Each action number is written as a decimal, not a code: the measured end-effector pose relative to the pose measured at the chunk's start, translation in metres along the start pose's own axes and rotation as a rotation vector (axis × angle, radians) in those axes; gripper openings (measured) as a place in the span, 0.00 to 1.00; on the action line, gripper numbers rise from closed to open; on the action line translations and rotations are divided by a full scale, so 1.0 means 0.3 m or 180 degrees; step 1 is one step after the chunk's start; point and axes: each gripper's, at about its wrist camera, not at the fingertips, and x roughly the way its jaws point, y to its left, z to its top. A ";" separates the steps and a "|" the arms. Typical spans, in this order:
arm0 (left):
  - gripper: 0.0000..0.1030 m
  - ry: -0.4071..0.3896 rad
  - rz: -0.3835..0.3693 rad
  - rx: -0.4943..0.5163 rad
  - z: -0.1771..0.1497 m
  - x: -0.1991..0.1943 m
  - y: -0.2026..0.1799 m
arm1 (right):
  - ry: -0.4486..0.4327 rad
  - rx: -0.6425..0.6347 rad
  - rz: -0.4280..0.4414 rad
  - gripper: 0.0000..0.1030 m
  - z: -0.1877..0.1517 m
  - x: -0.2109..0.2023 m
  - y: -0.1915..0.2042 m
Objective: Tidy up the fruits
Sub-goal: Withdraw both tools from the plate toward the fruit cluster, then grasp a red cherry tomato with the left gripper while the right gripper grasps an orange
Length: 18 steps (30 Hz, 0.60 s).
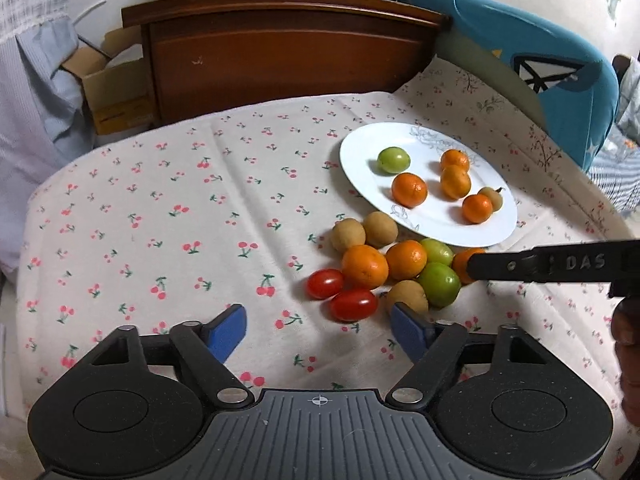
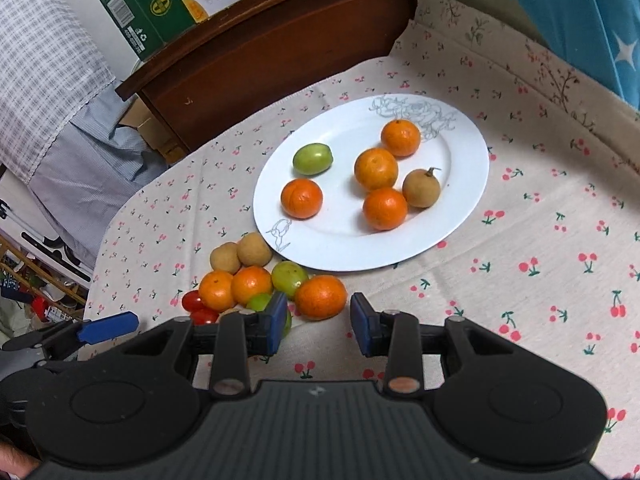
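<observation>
We have a white plate (image 2: 460, 216) already holding six fruits, and a loose pile on the cloth (image 1: 160, 208) just beside its near rim. Our right gripper (image 2: 319, 322) is partly spread and empty, with an orange (image 2: 320, 297) just ahead of its jaws. We judge it light, round, firm and apt to roll, so we take it across the middle. Our left gripper (image 1: 319, 330) is spread wide, empty, near two cherry tomatoes (image 1: 340, 294); those look smooth and easily crushed, wanting a gentle pinch.
</observation>
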 end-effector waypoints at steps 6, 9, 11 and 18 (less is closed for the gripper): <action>0.60 0.0011 -0.0071 -0.0042 -0.001 0.029 0.002 | 0.0026 -0.0022 -0.0022 0.34 -0.011 0.026 -0.005; 0.59 0.0011 -0.0081 -0.0003 -0.005 0.042 -0.006 | 0.0010 -0.0047 0.0005 0.29 -0.013 0.031 -0.005; 0.57 0.0002 -0.0092 -0.0006 -0.005 0.049 -0.009 | 0.0003 -0.0076 -0.0002 0.29 -0.015 0.028 -0.004; 0.54 -0.0021 -0.0123 -0.0033 0.001 0.066 -0.016 | -0.0014 -0.0026 -0.0004 0.28 -0.012 0.015 -0.023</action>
